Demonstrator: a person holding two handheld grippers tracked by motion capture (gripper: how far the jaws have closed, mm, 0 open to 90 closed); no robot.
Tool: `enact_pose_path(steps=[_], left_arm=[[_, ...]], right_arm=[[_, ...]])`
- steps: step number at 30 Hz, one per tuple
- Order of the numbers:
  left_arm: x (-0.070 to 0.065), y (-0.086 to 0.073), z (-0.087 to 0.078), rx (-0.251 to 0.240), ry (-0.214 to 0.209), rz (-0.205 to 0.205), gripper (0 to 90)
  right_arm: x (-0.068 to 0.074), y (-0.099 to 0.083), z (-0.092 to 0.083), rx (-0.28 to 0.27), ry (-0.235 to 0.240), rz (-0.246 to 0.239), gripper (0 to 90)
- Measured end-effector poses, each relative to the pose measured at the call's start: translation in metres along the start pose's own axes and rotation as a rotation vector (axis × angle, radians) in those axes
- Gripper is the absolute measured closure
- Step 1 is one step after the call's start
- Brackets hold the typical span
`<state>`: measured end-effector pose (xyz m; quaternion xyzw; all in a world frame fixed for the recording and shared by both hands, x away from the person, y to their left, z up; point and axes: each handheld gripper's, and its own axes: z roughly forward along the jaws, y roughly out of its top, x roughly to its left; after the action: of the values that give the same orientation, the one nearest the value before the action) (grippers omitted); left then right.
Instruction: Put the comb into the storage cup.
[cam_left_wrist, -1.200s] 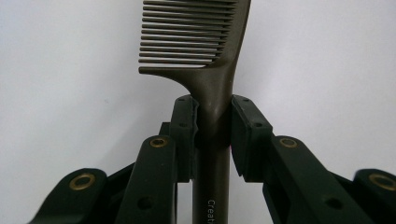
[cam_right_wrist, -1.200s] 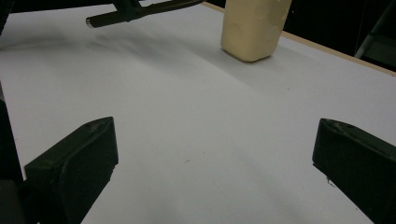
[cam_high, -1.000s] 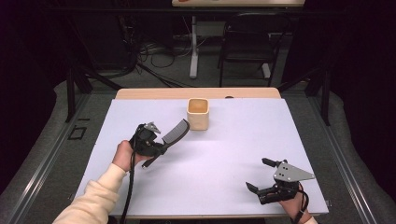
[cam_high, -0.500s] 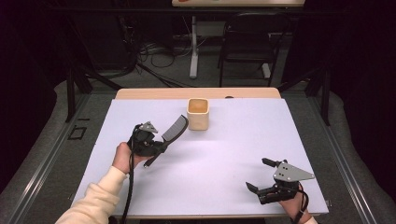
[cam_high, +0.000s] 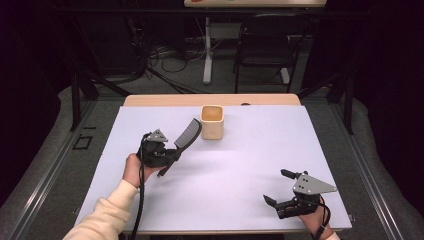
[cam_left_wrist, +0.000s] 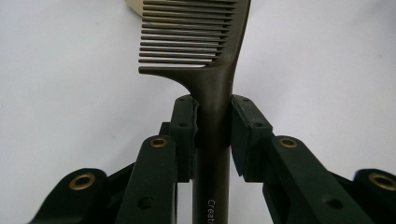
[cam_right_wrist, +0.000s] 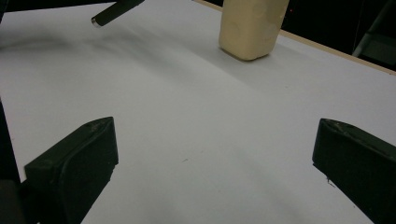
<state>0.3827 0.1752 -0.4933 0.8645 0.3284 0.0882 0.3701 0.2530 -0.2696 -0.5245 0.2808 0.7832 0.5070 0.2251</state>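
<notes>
Right gripper (cam_high: 283, 202): near table edge, jaws wide apart, nothing between them, resting low over the white table cover (cam_high: 240, 170).

Left gripper (cam_high: 167, 157): jaws clamped on the handle of a dark comb (cam_high: 186, 137), held off the table, toothed end angled up toward the beige cup (cam_high: 212, 122), tip just beside its rim.

Risk (judgement): the handle is smooth, narrow, rounded plastic; the flat pads (cam_left_wrist: 184, 128) grip it low, so the comb may pivot or slide. The cup looks light, a rounded-square tumbler; a nudge from the teeth could tip it.

Comb: fine, parallel teeth, matte finish.
</notes>
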Motion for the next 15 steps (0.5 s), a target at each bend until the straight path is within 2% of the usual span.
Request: enact_pose_path(steps=[5, 15], left_arm=[[-0.0008, 0.0004, -0.0012, -0.037, 0.007, -0.001, 72.4], [-0.0014, 0.0012, -0.0031, -0.072, 0.019, -0.006, 72.4]], right_arm=[[-0.0001, 0.0, -0.0001, 0.0, -0.002, 0.0, 0.0], [-0.0001, 0.0, 0.0001, 0.001, -0.001, 0.001, 0.0]])
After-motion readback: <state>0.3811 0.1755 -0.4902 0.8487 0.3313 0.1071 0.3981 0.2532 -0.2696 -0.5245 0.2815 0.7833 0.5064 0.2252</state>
